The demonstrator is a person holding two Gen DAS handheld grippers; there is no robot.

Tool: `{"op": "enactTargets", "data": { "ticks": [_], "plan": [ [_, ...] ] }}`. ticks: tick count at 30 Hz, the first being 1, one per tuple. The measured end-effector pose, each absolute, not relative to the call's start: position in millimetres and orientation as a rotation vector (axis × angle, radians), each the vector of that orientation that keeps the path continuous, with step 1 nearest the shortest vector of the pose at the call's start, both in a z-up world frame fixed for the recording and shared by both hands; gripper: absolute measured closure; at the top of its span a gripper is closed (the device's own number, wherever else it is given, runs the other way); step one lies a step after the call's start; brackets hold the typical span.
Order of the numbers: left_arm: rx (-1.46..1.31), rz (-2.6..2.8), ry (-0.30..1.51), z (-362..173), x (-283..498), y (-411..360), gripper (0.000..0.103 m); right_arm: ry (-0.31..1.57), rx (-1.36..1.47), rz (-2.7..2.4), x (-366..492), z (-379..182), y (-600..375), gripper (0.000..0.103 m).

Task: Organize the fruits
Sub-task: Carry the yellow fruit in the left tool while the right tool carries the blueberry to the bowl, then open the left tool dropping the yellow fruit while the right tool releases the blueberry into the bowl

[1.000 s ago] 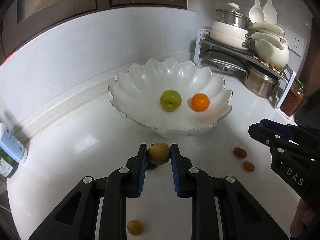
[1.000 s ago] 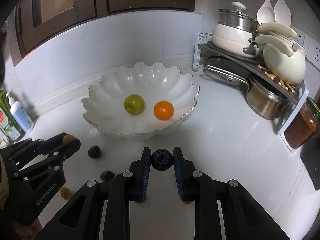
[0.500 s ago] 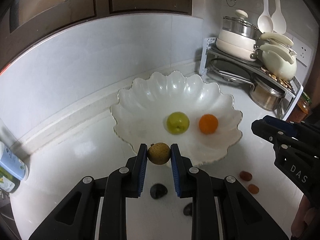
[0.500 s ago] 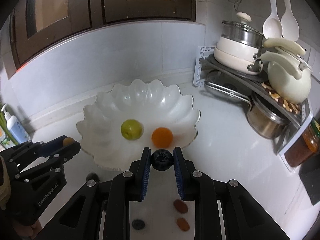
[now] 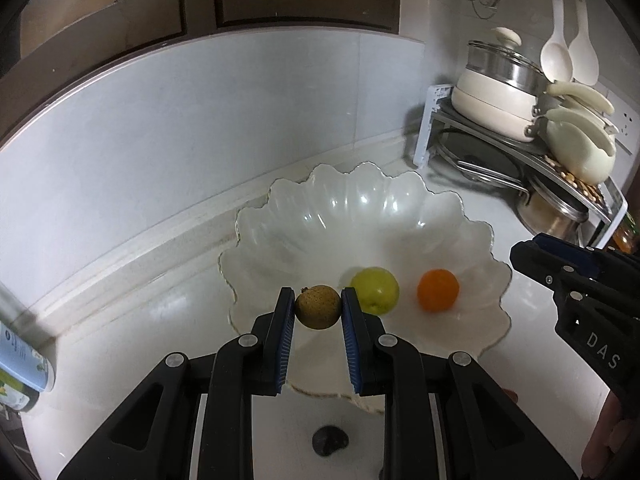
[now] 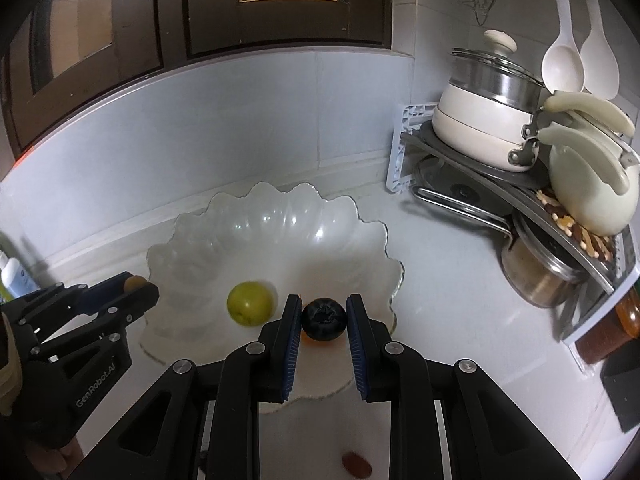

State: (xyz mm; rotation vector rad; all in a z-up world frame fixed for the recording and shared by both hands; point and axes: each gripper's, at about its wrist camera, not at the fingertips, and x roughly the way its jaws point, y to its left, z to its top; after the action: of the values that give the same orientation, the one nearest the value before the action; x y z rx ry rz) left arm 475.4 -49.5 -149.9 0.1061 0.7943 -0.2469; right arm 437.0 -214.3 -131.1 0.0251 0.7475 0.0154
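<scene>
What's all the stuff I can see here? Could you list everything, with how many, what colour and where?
Scalloped white glass bowl: one, white, centre of the counter.
Round green fruit: one, green, inside the bowl.
Round orange fruit: one, orange, inside the bowl, beside the green one.
Small brown round fruit: one, brown, clamped in the left tool.
Dark blue berry: one, blue-black, clamped in the right tool.
Dark loose fruit: one, black, on the counter before the bowl.
Reddish small fruit: one, red-brown, on the counter.
Metal corner rack: one, grey, right, carrying cream pots.
White spoons: two, hanging on the wall.
Left tool: black, blue pads, shut.
Right tool: black, blue pads, shut.
</scene>
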Motion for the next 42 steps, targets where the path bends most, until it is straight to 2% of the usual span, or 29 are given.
{"op": "enactTargets", "data": {
  "ticks": [42],
  "plan": [
    [0.076, -0.238, 0.853, -169, 567, -49, 0.079, 0.817, 0.054, -0.06, 525, -152, -237, 0.078]
  ]
}}
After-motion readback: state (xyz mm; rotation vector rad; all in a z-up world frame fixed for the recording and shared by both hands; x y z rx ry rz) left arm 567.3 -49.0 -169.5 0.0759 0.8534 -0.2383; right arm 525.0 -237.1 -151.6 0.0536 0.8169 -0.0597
